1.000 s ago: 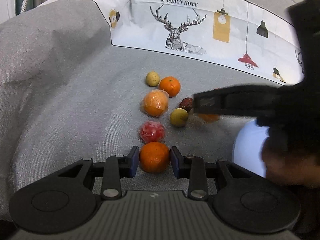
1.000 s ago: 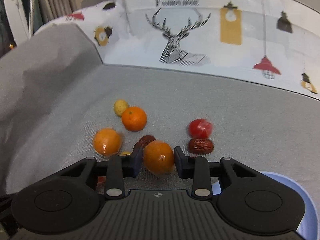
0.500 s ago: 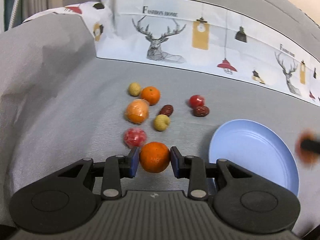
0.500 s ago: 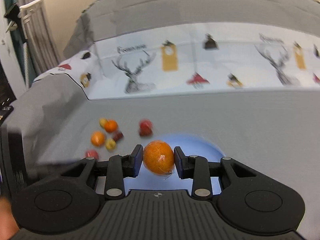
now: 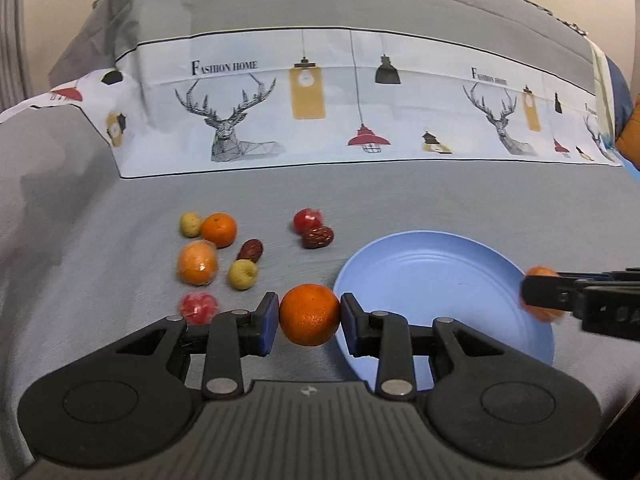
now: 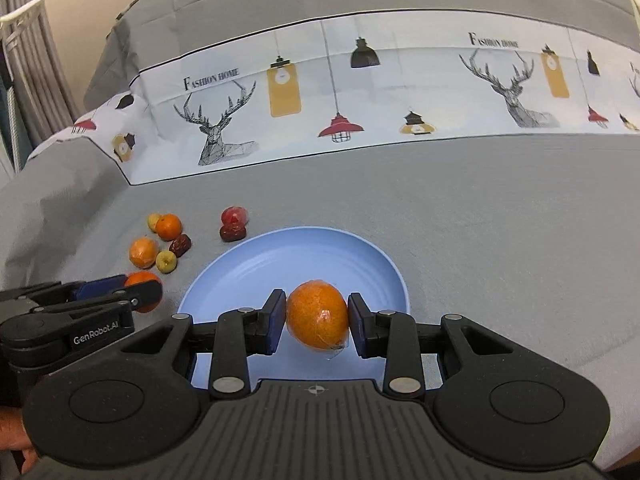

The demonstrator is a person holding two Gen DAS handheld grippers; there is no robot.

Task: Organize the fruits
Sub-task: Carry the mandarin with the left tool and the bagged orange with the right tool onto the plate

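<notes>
My left gripper (image 5: 309, 315) is shut on a bare orange (image 5: 310, 314) and holds it above the grey cloth, just left of the blue plate (image 5: 448, 276). My right gripper (image 6: 317, 317) is shut on a plastic-wrapped orange (image 6: 317, 315) and holds it over the blue plate (image 6: 248, 272). On the cloth to the left lie a tangerine (image 5: 218, 230), a wrapped orange (image 5: 197, 262), two small yellow fruits (image 5: 242, 274), two red wrapped fruits (image 5: 307, 220) and two dark red dates (image 5: 318, 237). The right gripper also shows at the right edge of the left wrist view (image 5: 540, 294).
The surface is a grey cloth over soft furniture, rising at the left (image 5: 60, 184). A white printed band with deer and lamps (image 5: 320, 120) runs across the back. A curtain (image 6: 24, 80) hangs at far left.
Both grippers have lifted with their oranges. The left has moved right toward the plate's left rim. The right has come forward and lower over the plate.
</notes>
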